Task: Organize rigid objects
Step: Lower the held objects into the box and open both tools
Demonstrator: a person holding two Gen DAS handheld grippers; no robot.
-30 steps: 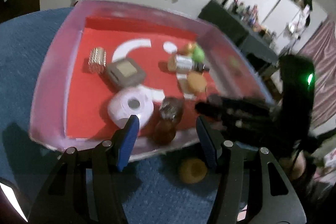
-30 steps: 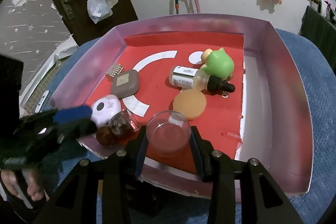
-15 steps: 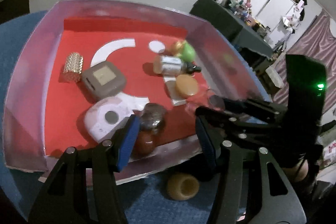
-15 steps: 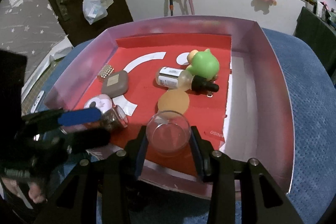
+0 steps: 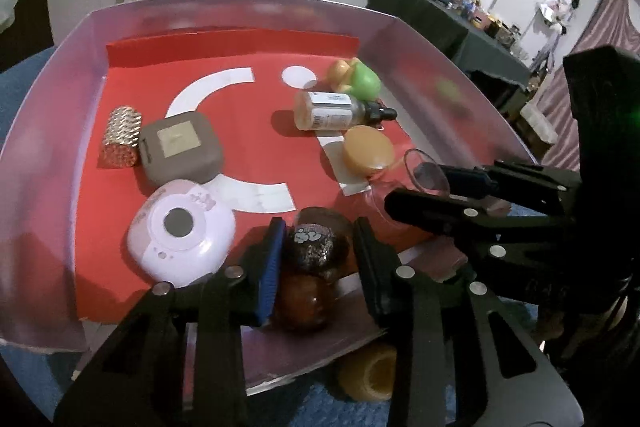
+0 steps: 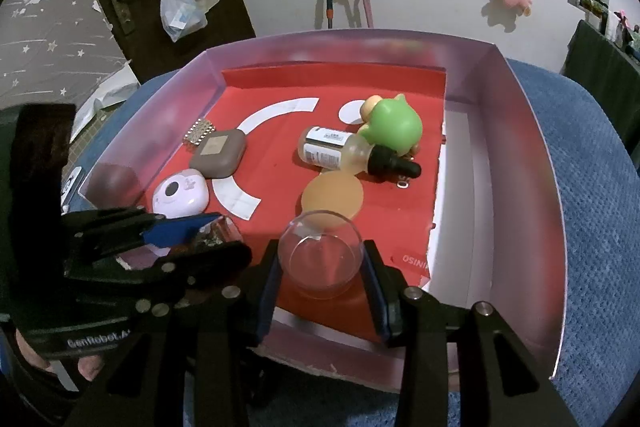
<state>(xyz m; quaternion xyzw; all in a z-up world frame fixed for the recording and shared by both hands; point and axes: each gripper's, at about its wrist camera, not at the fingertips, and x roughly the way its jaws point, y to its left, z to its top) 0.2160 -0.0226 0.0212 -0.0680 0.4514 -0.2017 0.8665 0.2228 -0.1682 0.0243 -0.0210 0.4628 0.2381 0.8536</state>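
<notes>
A pink-walled tray (image 5: 240, 7) (image 6: 360, 43) with a red floor holds the objects. At its near edge lies a dark brown jar (image 5: 316, 247) (image 6: 218, 231) with a glittery lid. My left gripper (image 5: 318, 227) (image 6: 200, 235) is closing on it, and both blue pads touch its sides. A clear glass cup (image 6: 320, 255) (image 5: 426, 175) stands upright over the tray's near edge, with my right gripper (image 6: 322, 251) (image 5: 420, 183) shut on it. The two grippers sit side by side, the left one to the left.
In the tray lie a white round device (image 5: 180, 231), a grey-brown square case (image 5: 180, 147), a gold studded cylinder (image 5: 122, 137), a dropper bottle (image 6: 344, 151), a green toy (image 6: 394, 125) and an orange disc (image 6: 332, 195). A yellowish roll (image 5: 370, 371) lies on the blue cloth (image 6: 592, 187) outside.
My left gripper has moved in over the tray's near edge and its jaws have closed onto the dark jar. The right gripper has kept still with the glass cup.
</notes>
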